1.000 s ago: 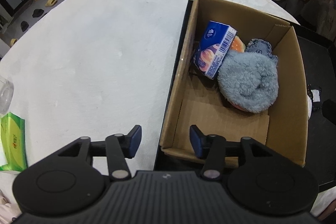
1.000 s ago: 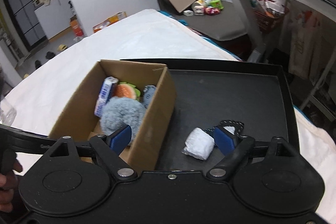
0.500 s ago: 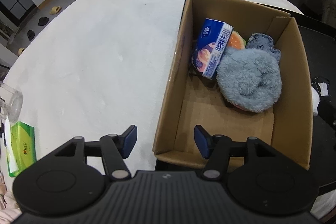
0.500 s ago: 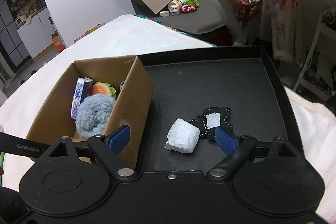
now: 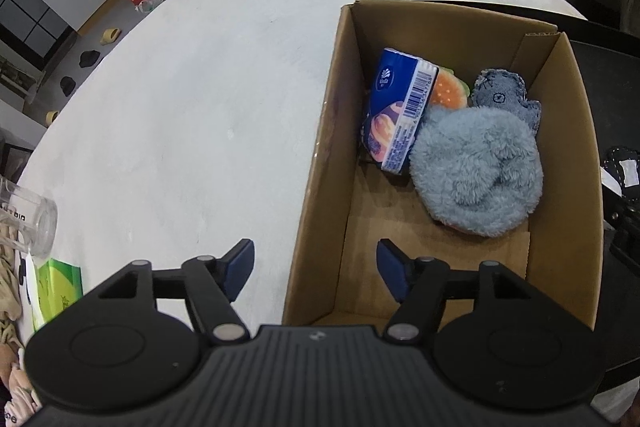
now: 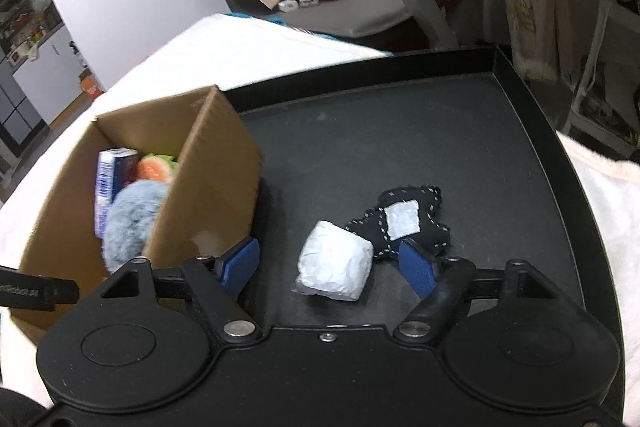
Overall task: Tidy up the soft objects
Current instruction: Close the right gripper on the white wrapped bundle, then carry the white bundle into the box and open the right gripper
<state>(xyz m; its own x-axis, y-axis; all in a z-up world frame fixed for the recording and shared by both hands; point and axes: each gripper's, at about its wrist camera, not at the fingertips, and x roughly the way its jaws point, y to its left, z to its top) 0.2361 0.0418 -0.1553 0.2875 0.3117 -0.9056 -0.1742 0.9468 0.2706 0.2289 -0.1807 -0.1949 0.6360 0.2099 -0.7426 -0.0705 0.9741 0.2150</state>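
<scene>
A cardboard box holds a fluffy blue plush, a blue tissue pack, an orange plush and a denim soft toy. My left gripper is open and empty, straddling the box's near left wall. In the right wrist view the box stands on a black tray. A white soft bundle and a black stitched soft toy lie on the tray. My right gripper is open, just above the white bundle, which lies between its fingers.
A green tissue pack and a clear glass sit at the left edge of the white table. Beige cloth lies beside them. A white towel lies right of the tray.
My right gripper has moved right and forward from the box to over the white bundle. My left gripper has shifted forward along the box's left wall.
</scene>
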